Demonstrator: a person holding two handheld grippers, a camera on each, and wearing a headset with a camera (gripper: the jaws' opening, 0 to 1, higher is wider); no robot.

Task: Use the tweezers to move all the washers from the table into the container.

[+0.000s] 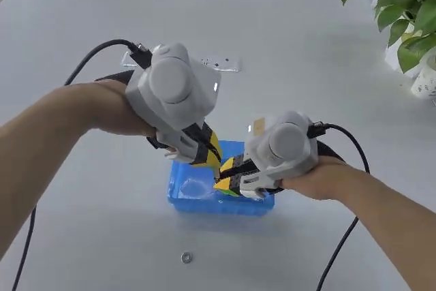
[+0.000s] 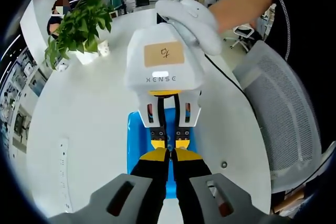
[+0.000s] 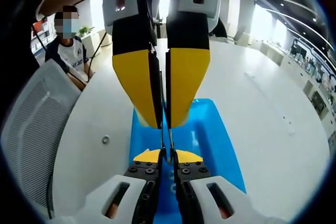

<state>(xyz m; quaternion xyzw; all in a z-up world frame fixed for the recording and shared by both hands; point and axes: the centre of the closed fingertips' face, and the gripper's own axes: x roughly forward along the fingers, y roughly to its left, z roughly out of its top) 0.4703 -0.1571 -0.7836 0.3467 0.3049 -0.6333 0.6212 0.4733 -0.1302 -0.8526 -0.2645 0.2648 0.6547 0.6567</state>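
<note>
Over blue container [image 1: 178, 199], left gripper [image 2: 170, 153] and right gripper [image 3: 168, 154] tip to tip, both clamped on thin tweezers [image 3: 167, 139], one washer [image 1: 186, 257] on white table [image 1: 306, 52] nearby

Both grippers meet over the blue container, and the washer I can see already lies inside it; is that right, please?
Not quite. The washer lies on the bare table, outside the blue container, as the head view shows. The left gripper and the right gripper do meet over the container.
</note>
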